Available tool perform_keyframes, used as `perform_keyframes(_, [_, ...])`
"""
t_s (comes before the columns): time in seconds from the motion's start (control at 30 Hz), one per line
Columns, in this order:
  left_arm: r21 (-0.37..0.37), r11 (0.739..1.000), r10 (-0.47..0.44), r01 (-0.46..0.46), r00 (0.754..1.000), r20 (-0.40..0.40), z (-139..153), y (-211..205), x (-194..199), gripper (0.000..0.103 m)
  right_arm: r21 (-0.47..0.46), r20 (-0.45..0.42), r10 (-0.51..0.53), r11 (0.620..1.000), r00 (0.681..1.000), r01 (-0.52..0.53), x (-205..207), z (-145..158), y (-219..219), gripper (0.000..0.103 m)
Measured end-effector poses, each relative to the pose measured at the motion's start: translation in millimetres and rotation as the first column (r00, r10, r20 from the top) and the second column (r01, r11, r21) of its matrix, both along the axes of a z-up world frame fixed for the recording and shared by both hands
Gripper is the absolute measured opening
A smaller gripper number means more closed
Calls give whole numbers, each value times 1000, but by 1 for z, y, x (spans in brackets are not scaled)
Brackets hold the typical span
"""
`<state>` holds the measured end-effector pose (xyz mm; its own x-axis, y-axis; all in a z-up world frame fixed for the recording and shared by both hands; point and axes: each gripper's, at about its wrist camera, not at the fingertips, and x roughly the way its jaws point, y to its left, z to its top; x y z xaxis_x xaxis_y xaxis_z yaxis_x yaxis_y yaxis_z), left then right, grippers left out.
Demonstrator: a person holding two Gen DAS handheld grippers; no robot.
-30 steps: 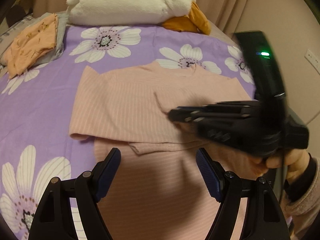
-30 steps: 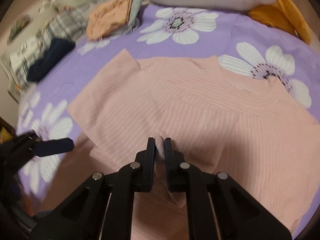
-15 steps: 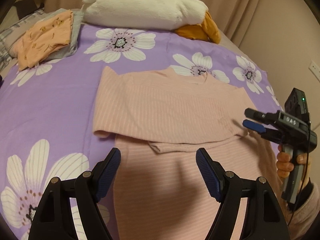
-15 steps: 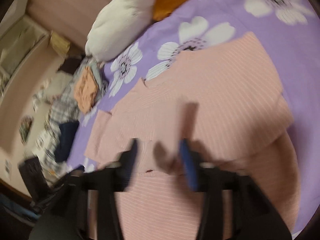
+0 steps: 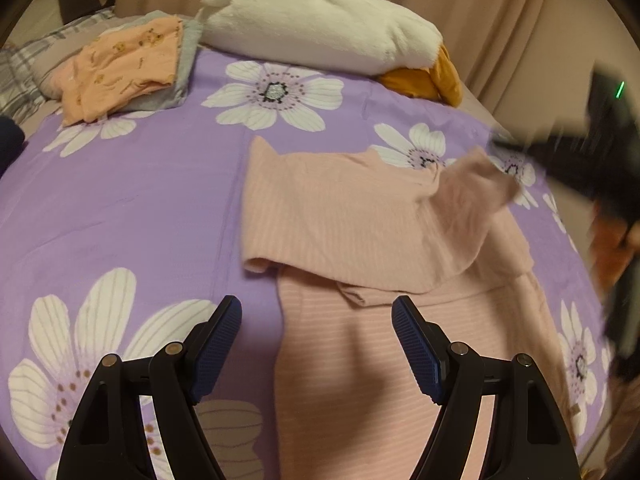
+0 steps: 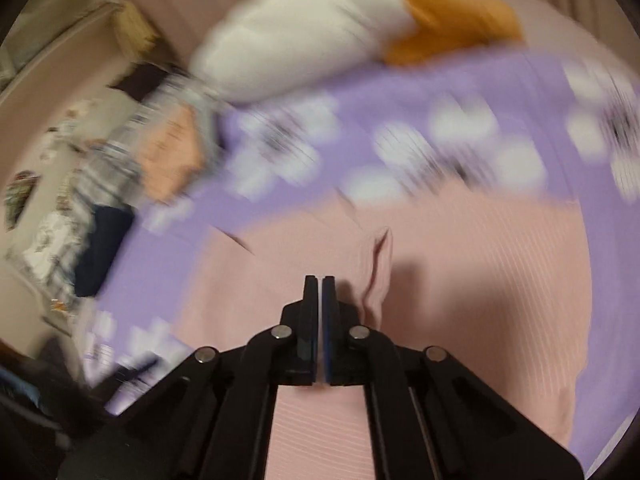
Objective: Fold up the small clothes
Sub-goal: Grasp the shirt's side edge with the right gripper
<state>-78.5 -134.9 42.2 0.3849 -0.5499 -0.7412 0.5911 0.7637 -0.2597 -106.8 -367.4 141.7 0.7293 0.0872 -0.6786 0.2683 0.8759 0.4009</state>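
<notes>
A pink ribbed shirt (image 5: 344,216) lies on the purple flowered bedspread (image 5: 120,208), with its left side folded in over the body. My left gripper (image 5: 316,304) hangs open over the shirt's lower left edge, with nothing between its pads. At the right, my blurred right gripper (image 5: 500,146) lifts the shirt's right sleeve (image 5: 472,184) into a peak. In the right wrist view my right gripper (image 6: 320,280) has its jaws pressed together, and a raised ridge of the pink shirt (image 6: 378,272) stands beside the tips. That view is smeared by motion.
A white and orange plush toy (image 5: 320,24) lies at the head of the bed. A folded peach garment (image 5: 120,64) rests on grey cloth at the back left, beside plaid fabric (image 5: 24,76). Curtains hang behind. A hand (image 5: 616,248) shows at the right edge.
The right gripper let go of the fabric at the shirt's middle, swung out to the right, shut again, and now rises with the right sleeve. The left gripper drifted left, still open.
</notes>
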Motion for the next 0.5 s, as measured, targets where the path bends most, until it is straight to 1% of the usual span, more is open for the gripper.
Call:
perform_keyframes(0.03, [-2, 1000, 3, -3, 1000, 1, 1, 1, 0, 77, -13, 61, 5, 1000, 998, -4, 2, 26, 5, 2])
perform_keyframes(0.1, [-5, 1000, 7, -7, 1000, 3, 3, 4, 0, 77, -36, 135, -7, 999, 991, 11, 0, 60, 7, 2])
perform_keyframes(0.13, [-6, 1000, 8, -8, 1000, 5, 4, 5, 0, 77, -47, 156, -12, 999, 988, 20, -5, 69, 5, 2])
perform_keyframes(0.17, [-8, 1000, 10, -10, 1000, 8, 5, 6, -1, 77, -67, 174, -22, 997, 984, 34, -9, 80, 3, 2])
perform_keyframes(0.2, [-11, 1000, 11, -10, 1000, 8, 5, 6, -2, 77, -78, 170, -28, 996, 985, 42, -9, 83, -1, 3])
perform_keyframes(0.23, [-13, 1000, 11, -10, 1000, 8, 5, 6, -2, 77, -90, 137, -30, 995, 990, 43, -15, 80, -7, 7])
perform_keyframes(0.27, [-15, 1000, 10, -10, 1000, 8, 5, 6, -3, 77, -108, 86, -29, 993, 996, 39, -13, 72, -10, 6])
perform_keyframes(0.3, [-16, 1000, 9, -9, 1000, 9, 5, 6, -3, 77, -133, 3, -25, 991, 1000, 26, -13, 54, -10, 11])
perform_keyframes(0.33, [-20, 1000, 8, -8, 1000, 8, 4, 5, -3, 77, -142, -44, -23, 990, 999, 17, -10, 39, -10, 24])
perform_keyframes(0.4, [-23, 1000, 6, -6, 1000, 0, 2, 4, -3, 77, -126, -173, 33, 991, 984, -56, -6, -11, 0, 38])
perform_keyframes(0.47, [-21, 1000, 4, -4, 1000, -5, 1, 2, -4, 77, -98, -254, 76, 990, 964, -104, 1, -47, 11, 38])
perform_keyframes(0.5, [-16, 1000, 0, 0, 1000, -7, 0, 0, -5, 77, -88, -278, 93, 989, 956, -122, 7, -62, 18, 38])
